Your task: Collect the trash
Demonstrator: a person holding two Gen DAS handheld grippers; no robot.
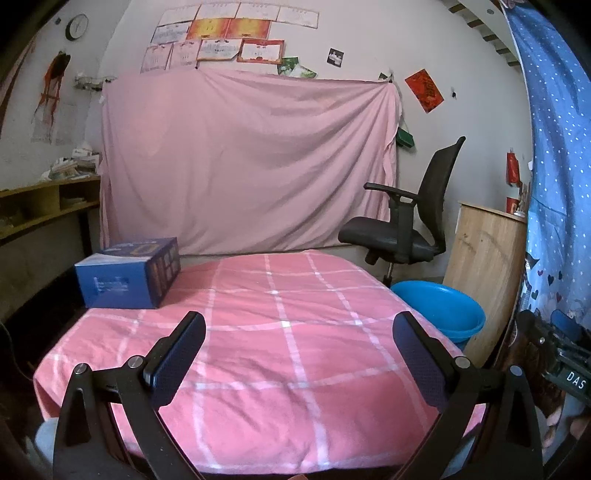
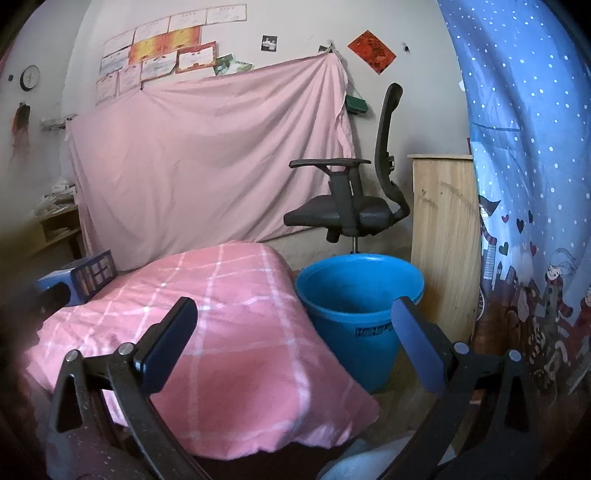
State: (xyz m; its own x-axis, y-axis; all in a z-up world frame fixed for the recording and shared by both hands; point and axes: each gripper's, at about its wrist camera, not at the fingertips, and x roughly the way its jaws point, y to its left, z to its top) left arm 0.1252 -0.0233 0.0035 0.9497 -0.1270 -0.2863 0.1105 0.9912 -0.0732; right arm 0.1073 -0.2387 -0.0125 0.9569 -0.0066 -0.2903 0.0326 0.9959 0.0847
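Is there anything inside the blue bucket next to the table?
No, the right wrist view shows the blue bucket with a bare interior.

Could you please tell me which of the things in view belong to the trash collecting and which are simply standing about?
Belong to the job:
blue bucket
blue box, perhaps, the only loose thing on the table
left gripper, open
right gripper, open

Standing about:
pink checked tablecloth
office chair
wooden cabinet
wall clock

place: lived-in home room
walls: certificates (image 1: 218, 37), clock (image 1: 77, 26), pinned pink sheet (image 1: 251, 158)
furniture: office chair (image 1: 406, 221), checked-cloth counter (image 1: 280, 332), patterned curtain (image 2: 524, 184)
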